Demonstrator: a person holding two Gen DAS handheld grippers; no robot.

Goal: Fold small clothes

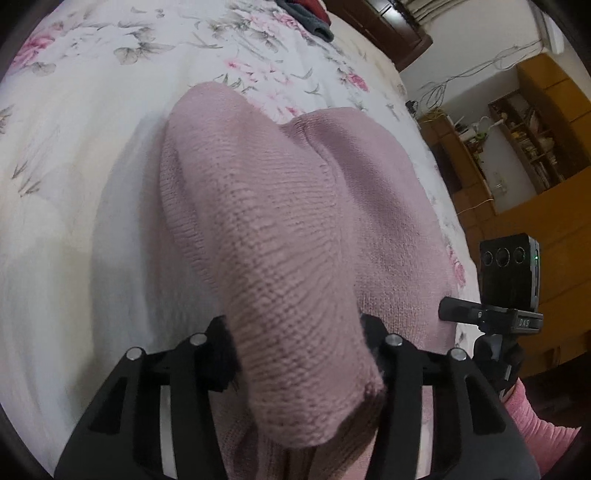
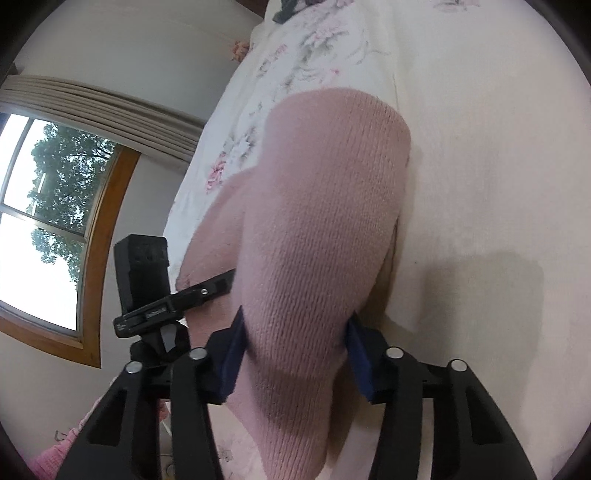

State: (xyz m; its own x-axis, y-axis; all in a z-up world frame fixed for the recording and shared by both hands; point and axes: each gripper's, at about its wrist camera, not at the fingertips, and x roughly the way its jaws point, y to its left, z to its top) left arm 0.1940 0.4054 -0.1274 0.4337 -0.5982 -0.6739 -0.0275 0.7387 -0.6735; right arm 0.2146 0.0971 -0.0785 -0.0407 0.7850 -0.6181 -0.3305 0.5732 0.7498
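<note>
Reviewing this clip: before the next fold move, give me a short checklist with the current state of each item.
1. Left gripper clamped on the pink knit garment: ok.
2. Right gripper clamped on the same garment: ok.
3. Fabric seated between the fingers, not slipping off the tips: ok.
4. Bare floral bedsheet ahead to lay the fold on: ok.
5. Dark clothes at the far edge apart from the garment: ok.
6. Fold edges aligned: cannot tell.
</note>
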